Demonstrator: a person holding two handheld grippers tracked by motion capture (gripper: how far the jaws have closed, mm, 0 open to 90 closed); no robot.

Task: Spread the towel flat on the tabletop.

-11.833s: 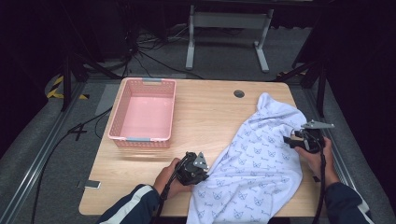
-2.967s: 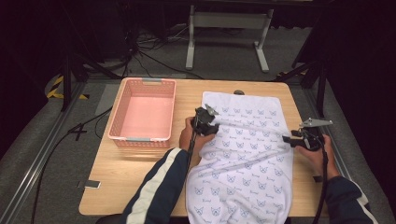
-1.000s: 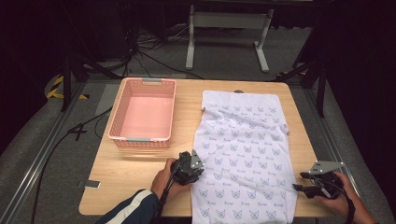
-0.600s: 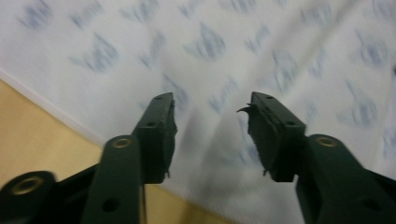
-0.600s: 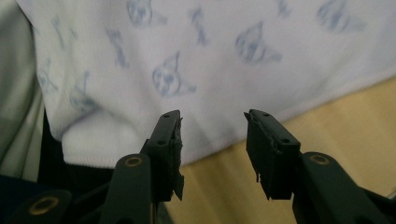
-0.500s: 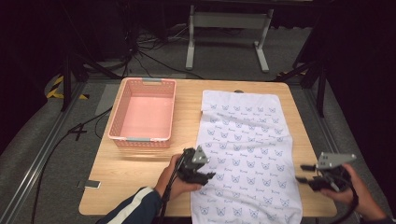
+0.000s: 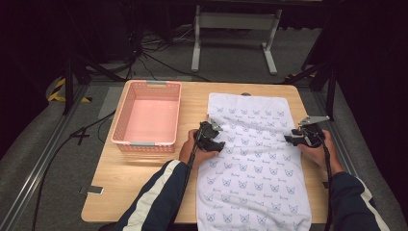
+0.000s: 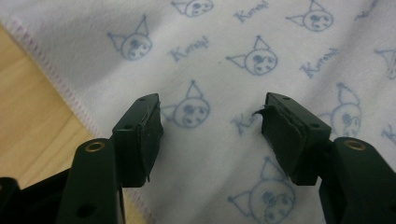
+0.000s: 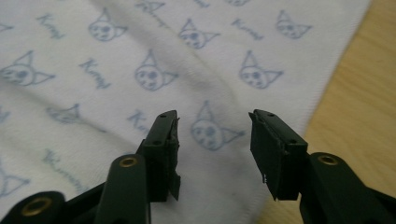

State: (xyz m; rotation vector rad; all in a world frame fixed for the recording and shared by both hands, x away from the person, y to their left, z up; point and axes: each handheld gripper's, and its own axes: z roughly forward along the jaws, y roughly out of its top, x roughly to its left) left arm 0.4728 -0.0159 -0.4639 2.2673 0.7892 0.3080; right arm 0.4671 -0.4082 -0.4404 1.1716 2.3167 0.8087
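While flat, towel [image 7: 254, 159] runs lengthwise toward person.

An empty pink basket [image 7: 148, 117] sits on the wooden table [image 7: 139, 178], a metal stand [image 7: 234, 30] beyond.

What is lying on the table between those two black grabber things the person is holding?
Just the white printed towel, spread flat. In the high view it spans the stretch from the left gripper to the right gripper; nothing else lies on it there.

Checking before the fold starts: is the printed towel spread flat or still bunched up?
Spread flat. The towel lies open as one long rectangle on the table, its near end hanging over the edge, with only faint creases.
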